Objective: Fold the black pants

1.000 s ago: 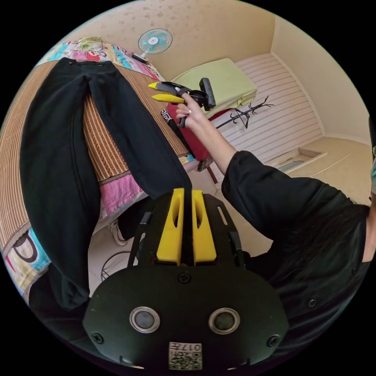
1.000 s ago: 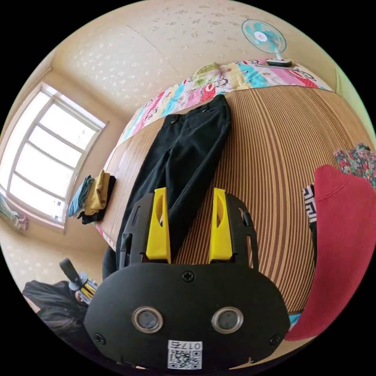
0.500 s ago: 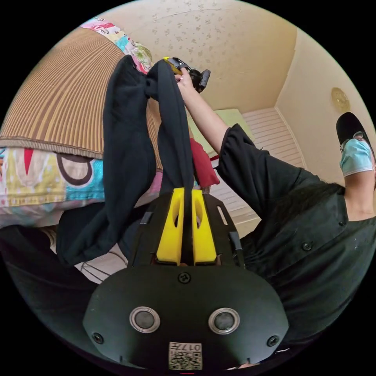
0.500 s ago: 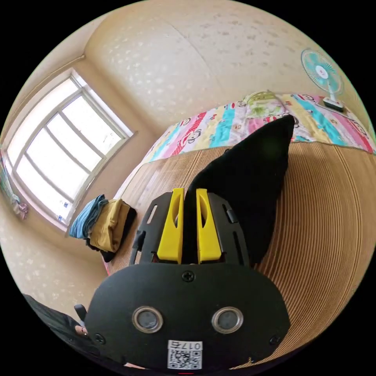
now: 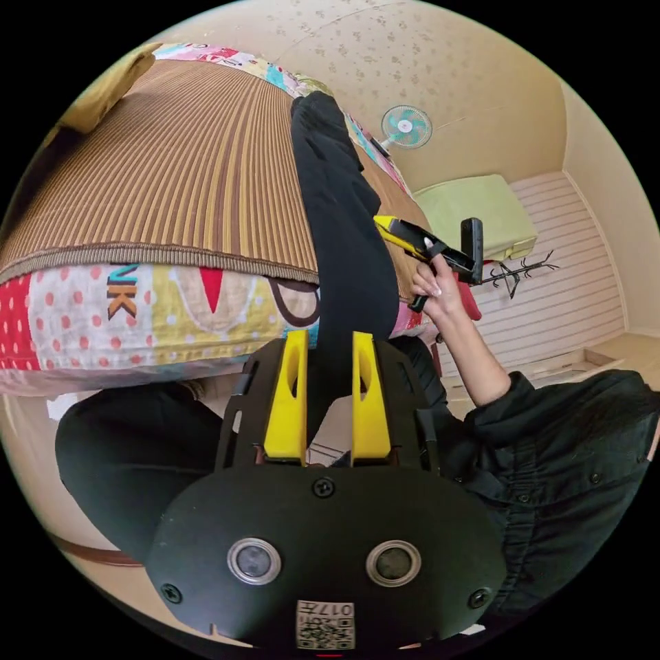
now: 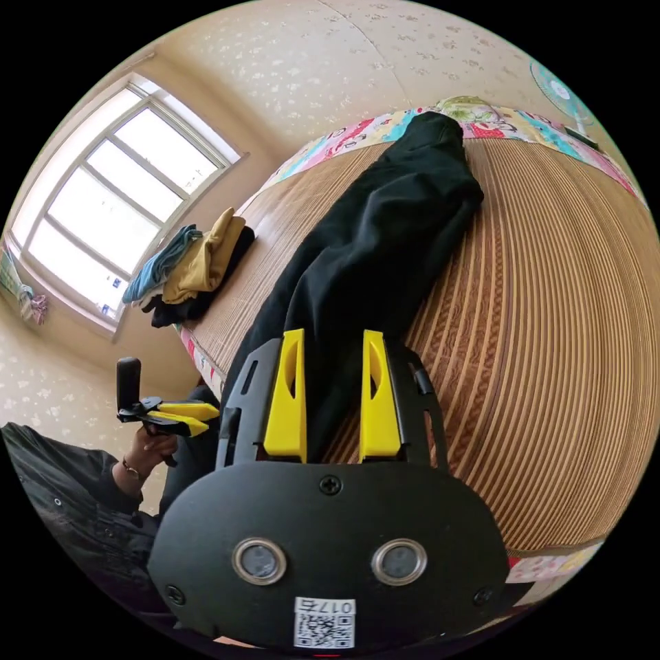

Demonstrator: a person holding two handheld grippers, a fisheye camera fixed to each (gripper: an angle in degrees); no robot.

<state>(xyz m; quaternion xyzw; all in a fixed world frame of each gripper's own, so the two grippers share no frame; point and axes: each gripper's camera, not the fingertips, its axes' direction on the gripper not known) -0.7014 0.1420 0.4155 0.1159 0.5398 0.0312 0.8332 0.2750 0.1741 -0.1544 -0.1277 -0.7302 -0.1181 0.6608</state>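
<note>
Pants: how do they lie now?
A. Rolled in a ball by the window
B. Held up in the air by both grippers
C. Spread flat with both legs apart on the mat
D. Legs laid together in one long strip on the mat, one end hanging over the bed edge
D: the pants lie as one narrow strip on the mat, and in the left gripper view their lower end hangs over the bed edge; both grippers, left and right, are open.

Materials and surface finish

Black pants [image 6: 371, 240]: matt cloth. Mat [image 6: 550, 330]: ribbed woven straw. Bed sheet [image 5: 137, 323]: printed cloth. Left hand-held gripper [image 5: 328, 395]: yellow plastic jaws, matt black body.
</note>
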